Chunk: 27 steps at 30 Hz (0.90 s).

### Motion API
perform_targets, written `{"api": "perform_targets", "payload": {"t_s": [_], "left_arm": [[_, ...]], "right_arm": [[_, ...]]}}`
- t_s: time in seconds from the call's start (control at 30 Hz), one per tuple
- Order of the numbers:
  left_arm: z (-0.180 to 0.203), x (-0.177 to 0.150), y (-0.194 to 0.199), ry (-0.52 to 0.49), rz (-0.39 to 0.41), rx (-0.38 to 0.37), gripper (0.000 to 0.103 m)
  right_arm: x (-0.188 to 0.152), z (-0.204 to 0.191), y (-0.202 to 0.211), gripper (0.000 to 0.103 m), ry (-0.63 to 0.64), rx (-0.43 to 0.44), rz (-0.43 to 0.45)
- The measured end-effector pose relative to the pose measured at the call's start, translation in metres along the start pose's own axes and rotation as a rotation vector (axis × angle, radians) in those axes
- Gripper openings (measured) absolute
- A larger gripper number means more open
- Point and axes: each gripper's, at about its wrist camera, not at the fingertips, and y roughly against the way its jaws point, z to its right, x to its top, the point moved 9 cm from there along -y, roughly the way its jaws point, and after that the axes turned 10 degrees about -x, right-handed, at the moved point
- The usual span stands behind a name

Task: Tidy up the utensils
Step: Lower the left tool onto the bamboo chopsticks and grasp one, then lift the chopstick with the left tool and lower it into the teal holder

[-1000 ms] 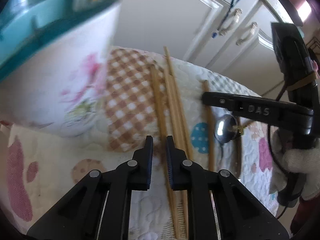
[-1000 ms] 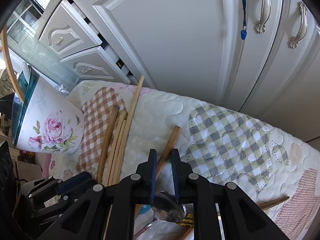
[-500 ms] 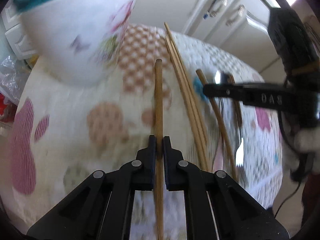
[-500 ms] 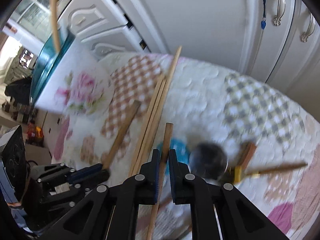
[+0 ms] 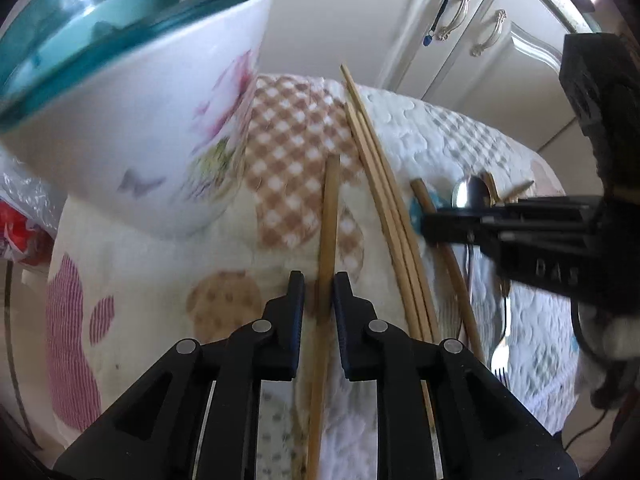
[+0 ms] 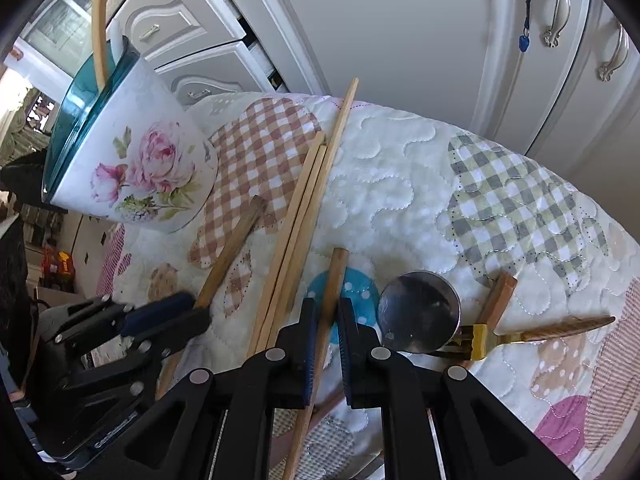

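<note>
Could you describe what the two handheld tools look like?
Both are matte black plastic with silver pivot pins. The left tool and right tool have ribbed pads, blue-edged in the right view. The right one carries raised "DAS" lettering, a black cable, and a white-gloved hand.

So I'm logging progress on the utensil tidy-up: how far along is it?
Early. Done: the floral pot already holds a stick or two. In hand: the left gripper and right gripper each straddle a thick wooden stick; whether they clamp is unclear. Left: three thin chopsticks, a spoon and a gold utensil lie on the quilt.
</note>
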Motion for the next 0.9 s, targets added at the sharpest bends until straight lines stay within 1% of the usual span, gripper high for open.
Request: {"api": "perform_targets", "payload": {"t_s": [0.07,0.13,0.17,0.23,0.27,0.3,0.33,0.37,0.4,0.47,0.6,0.67,0.8,0.9], "left_arm": [[0.002,0.007,-0.006,-0.002,0.000,0.003,0.024],[0.003,0.010,-0.009,-0.011,0.006,0.019,0.027],[0.006,0.012,-0.011,-0.022,0.006,0.028,0.031],[0.008,0.014,-0.014,-0.045,0.009,0.054,0.031],[0.008,0.015,-0.015,-0.051,0.008,0.059,0.030],[0.009,0.015,-0.014,-0.058,0.009,0.060,0.025],[0.010,0.016,-0.014,-0.060,0.007,0.048,0.007],[0.011,0.016,-0.014,-0.054,-0.001,0.022,0.007],[0.014,0.014,-0.010,-0.032,-0.006,-0.043,0.007],[0.017,0.013,-0.001,-0.013,-0.003,-0.107,0.007],[0.024,0.015,0.041,-0.007,0.061,-0.225,0.007],[0.028,0.020,0.066,-0.009,0.106,-0.285,0.007],[0.033,0.029,0.124,-0.044,0.211,-0.362,0.007],[0.032,0.038,0.162,-0.055,0.303,-0.388,0.007]], "right_arm": [[-0.003,-0.001,0.001,0.011,0.002,0.005,-0.002],[-0.003,0.004,0.003,0.011,0.005,0.000,-0.001],[-0.001,0.005,0.003,0.011,0.005,-0.004,0.002],[0.003,0.008,0.004,0.011,0.006,-0.004,0.008],[0.004,0.006,0.004,0.011,0.012,-0.003,0.018],[0.005,0.004,0.003,0.011,0.019,-0.003,0.023],[0.006,0.003,0.003,0.011,0.018,0.000,0.025],[0.007,0.001,0.003,0.010,0.015,0.004,0.025],[0.005,0.001,0.006,0.010,0.009,0.010,0.030],[0.002,0.001,0.015,0.009,0.002,0.021,0.045],[0.000,0.002,0.048,0.009,0.004,0.061,0.102],[0.000,-0.002,0.073,0.008,0.016,0.085,0.148],[0.004,-0.008,0.118,0.008,0.039,0.107,0.231],[0.006,-0.015,0.154,0.007,0.066,0.109,0.296]]}}
